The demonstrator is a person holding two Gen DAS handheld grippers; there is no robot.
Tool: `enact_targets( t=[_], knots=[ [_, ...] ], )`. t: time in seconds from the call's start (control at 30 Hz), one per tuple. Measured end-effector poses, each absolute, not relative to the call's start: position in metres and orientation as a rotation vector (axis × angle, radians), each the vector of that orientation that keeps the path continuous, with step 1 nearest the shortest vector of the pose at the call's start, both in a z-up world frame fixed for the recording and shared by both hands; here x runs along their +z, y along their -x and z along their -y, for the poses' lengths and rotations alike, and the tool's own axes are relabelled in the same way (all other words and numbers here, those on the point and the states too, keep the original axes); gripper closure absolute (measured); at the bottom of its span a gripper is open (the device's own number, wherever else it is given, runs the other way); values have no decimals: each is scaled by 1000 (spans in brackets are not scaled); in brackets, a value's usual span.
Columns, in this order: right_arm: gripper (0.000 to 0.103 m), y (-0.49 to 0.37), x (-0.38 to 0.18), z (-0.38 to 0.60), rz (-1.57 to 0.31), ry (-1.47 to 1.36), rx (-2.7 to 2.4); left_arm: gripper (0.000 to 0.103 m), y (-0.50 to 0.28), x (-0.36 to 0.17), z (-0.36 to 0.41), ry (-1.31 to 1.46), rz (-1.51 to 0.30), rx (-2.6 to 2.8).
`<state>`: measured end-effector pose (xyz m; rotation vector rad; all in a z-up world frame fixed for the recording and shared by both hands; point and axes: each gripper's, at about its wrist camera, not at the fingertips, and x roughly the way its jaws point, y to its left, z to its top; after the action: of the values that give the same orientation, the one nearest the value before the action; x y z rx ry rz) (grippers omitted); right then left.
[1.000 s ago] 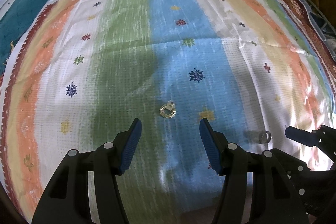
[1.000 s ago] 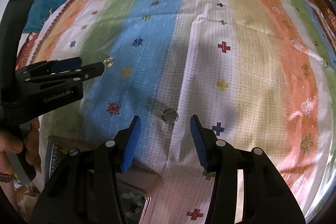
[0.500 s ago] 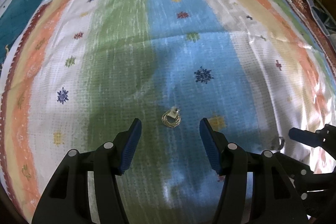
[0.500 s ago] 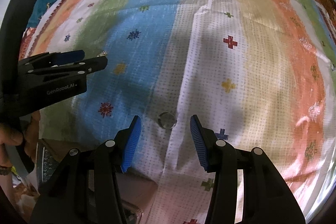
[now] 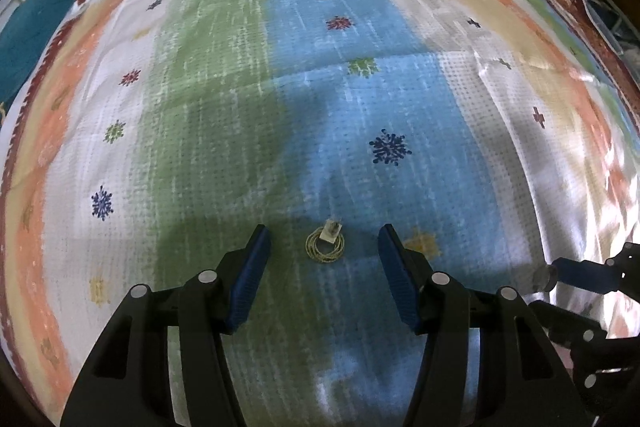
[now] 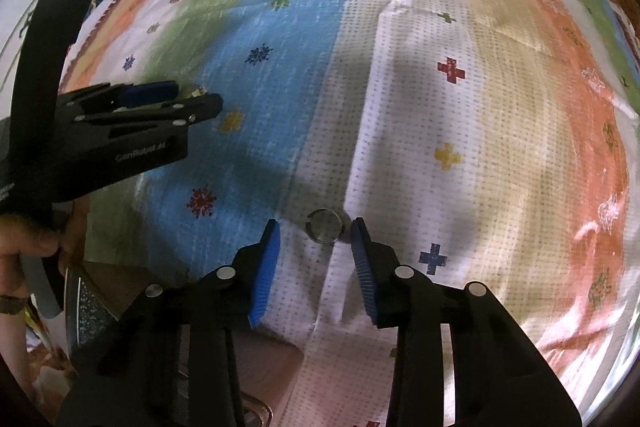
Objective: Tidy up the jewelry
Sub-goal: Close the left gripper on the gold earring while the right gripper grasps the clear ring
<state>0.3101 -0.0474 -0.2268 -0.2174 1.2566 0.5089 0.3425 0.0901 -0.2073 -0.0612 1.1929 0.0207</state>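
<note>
Striped cloth: both spread tools are closing in, left tool bracketing gold earring, right tool narrowing around silver ring; grasps imminent.

Two rings, two grippers

Both grippers are black plastic: the left gripper and right gripper have ribbed blue pads, round silver screws and white lettering; a bare-skinned hand grips one handle.
</note>
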Motion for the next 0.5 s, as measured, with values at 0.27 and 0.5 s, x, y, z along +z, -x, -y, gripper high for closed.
enact_targets(
  t=[0.27,0.5],
  knots=[
    [83,-312,-229,47,-1261,224,504,87,-347,-208,-89,43,-1197,8],
    [84,-312,-224,46,-1239,244,521,88,-343,-208,-93,82,-1187,10]
  ],
)
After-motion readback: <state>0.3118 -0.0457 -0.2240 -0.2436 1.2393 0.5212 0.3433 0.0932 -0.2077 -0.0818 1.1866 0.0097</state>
